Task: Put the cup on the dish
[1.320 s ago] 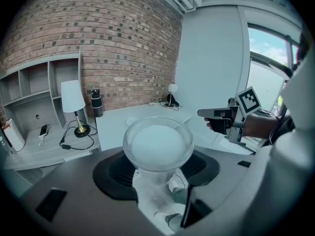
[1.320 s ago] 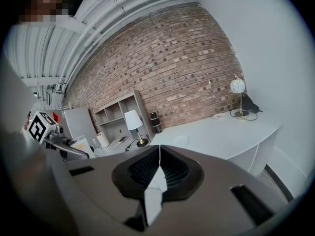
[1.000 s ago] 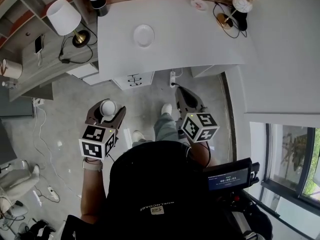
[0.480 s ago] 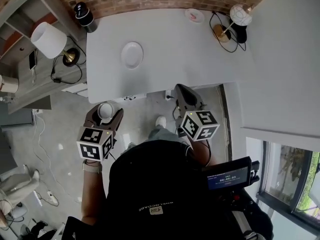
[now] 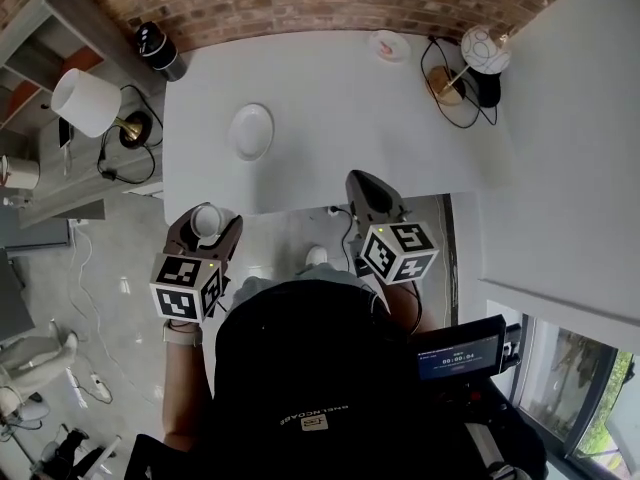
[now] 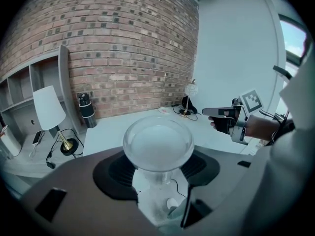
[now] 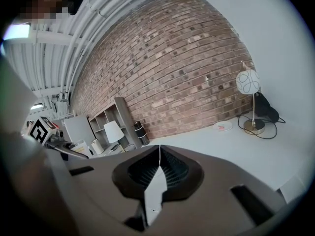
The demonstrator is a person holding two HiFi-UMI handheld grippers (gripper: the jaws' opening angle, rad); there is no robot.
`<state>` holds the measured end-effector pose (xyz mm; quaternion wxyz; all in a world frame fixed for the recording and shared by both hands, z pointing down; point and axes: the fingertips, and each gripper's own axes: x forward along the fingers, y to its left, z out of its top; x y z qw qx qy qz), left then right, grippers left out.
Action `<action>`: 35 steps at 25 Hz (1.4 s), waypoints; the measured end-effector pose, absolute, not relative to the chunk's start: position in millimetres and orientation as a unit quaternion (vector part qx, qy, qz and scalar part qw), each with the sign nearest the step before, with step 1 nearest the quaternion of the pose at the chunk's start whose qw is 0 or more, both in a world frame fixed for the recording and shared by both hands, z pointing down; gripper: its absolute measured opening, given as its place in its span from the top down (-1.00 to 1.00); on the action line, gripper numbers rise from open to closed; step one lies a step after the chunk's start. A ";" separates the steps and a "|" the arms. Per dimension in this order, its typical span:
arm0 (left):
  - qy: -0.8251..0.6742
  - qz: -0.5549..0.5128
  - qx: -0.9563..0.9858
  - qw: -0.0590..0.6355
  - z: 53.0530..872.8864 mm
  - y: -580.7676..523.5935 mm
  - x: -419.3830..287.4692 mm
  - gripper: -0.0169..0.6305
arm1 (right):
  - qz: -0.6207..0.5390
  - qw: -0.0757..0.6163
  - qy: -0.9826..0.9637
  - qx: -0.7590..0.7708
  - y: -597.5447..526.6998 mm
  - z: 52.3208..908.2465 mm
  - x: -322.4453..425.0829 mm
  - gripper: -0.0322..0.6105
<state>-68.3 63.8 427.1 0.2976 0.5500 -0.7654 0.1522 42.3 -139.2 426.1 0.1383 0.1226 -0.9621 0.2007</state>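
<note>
One long brick wall runs behind everything, and against it stands the white table, the biggest thing in front of me. To its left is a grey shelf unit carrying a lamp with a white shade. A dark bottle stands at the table's far left corner. At the far right corner there is a globe lamp with its black cable looped beside it.

My left tool hangs over the floor, just short of the table's near edge. Its jaws stand wide and clamp the cup by its narrower lower part, with the cup upright and its mouth up. My right tool is level with the same edge, further right, its jaws pressed together with nothing between them.

The dish lies flat on the left part of the table, apart from the cup and beyond it. A small saucer sits near the wall, well apart from the dish
</note>
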 end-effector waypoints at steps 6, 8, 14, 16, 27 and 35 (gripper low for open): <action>-0.774 0.150 0.534 0.305 429.3 44.8 -73.5 0.15 | 0.198 0.150 -0.963 0.104 -156.1 429.8 40.0 0.88; -0.773 0.154 0.535 0.305 429.6 41.6 -75.0 0.15 | 0.199 0.152 -0.963 0.103 -158.5 430.1 39.3 0.88; -0.761 0.165 0.546 0.310 438.4 25.0 -89.3 0.15 | 0.206 0.157 -0.959 0.113 -164.5 434.2 32.8 0.89; -0.754 0.176 0.552 0.309 442.3 17.3 -96.4 0.15 | 0.211 0.162 -0.957 0.120 -165.4 438.7 28.3 0.88; -0.714 0.201 0.598 0.303 470.1 -22.6 -156.5 0.15 | 0.221 0.154 -0.950 0.160 -174.9 427.5 -15.3 0.88; -0.705 0.224 0.614 0.276 512.6 -53.6 -200.5 0.15 | 0.232 0.161 -0.942 0.182 -174.9 428.6 -37.3 0.88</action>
